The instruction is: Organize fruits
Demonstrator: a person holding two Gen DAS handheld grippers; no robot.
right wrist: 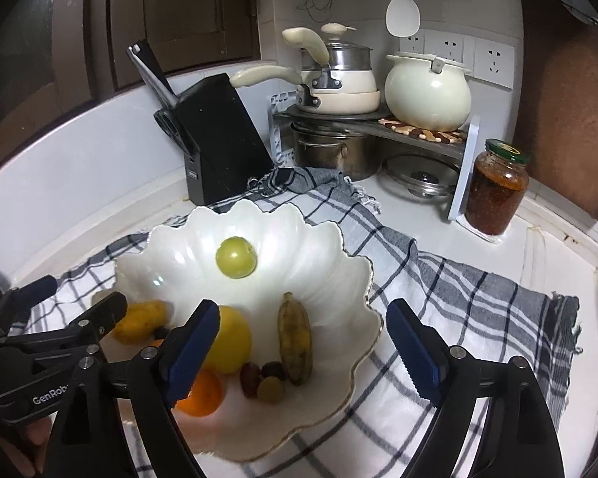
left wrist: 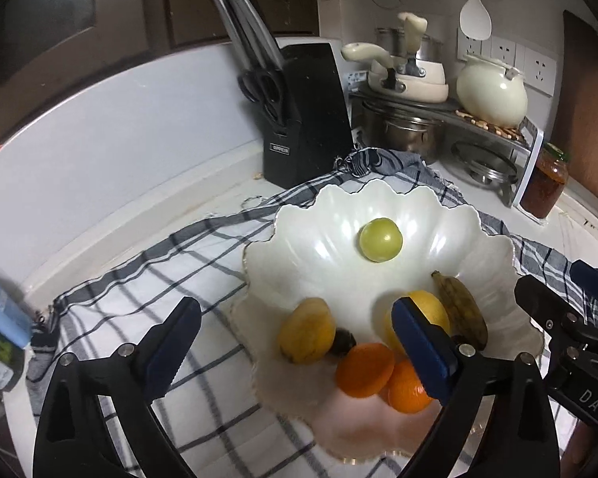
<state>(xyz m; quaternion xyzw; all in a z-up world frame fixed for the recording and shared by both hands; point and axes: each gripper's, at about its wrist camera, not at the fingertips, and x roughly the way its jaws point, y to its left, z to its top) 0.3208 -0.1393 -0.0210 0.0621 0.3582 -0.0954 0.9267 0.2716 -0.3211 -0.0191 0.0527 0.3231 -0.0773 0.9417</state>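
1. Left wrist view, surroundings: knife block (left wrist: 305,113) at the back of the counter (left wrist: 111,215), pots on a rack (left wrist: 494,129) right of it, sauce jar (left wrist: 545,181) at the far right, blue-capped bottle (left wrist: 0,318) at the left edge. Checked cloth (left wrist: 139,310) lies under the white scalloped bowl (left wrist: 331,215). Nothing blocks the bowl.
2. Fruit, same view: green round fruit (left wrist: 380,239) alone toward the far side; banana (left wrist: 460,308) has its long axis running from near-right to far-left, stem end away; mango (left wrist: 307,330), lemon (left wrist: 428,310) and two oranges (left wrist: 364,370) are bunched at the near side.
3. Left tongs (left wrist: 295,352) are spread wide and empty. One finger is over the cloth, the other over the lemon; the mango and oranges sit in the gap.
4. Right wrist view: same bowl (right wrist: 179,235), jar (right wrist: 496,189) at the right, block (right wrist: 219,139) behind. The banana (right wrist: 295,342) runs nearly straight away from the camera, with grapes (right wrist: 265,382) beside its near end.
5. Right tongs (right wrist: 303,352) are spread, gripping nothing. The banana and grapes lie between the fingers; the lemon (right wrist: 235,338) is partly hidden behind the left finger.
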